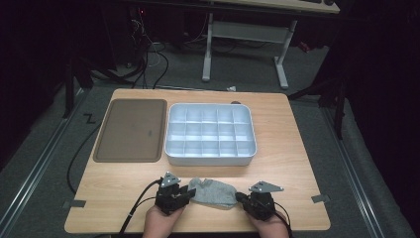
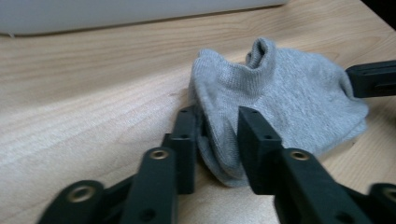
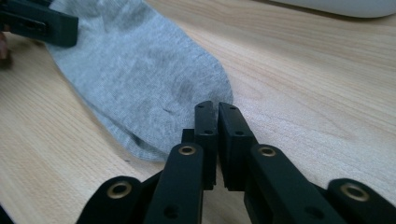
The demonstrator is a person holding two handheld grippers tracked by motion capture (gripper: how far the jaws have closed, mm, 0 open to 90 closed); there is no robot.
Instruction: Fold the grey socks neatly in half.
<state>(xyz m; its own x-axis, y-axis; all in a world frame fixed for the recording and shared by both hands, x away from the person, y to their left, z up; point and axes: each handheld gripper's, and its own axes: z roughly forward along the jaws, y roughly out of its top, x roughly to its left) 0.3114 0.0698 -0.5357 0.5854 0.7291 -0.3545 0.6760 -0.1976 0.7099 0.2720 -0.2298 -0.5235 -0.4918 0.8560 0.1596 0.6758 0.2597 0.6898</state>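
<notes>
Two grippers low at near table edge, one grey sock flat on the wood between them. Left gripper: jaws part-closed round the sock's folded end, fabric between the pads, looks pinched, prob. gripping, but contact on the far pad not certain. Right gripper: jaws pressed together at the rounded tip of the sock, apparently nipping just the edge of the cloth; how much is caught, can't tell. Key relation: sock's long axis runs left-right across the table, roughly along the line joining both tongs, one end at each, so neither hand nearer than the other; each has its own end right at the jaw tips. Sock lies inward of each gripper, toward centre. Next move prob. a two-handed lift or stretch along that axis. Farther back, well apart from the sock: pale divided organiser tray, compartments bare, and beside it to the left a brown flat tray. Beyond the table: desk legs, cables, dark floor.
</notes>
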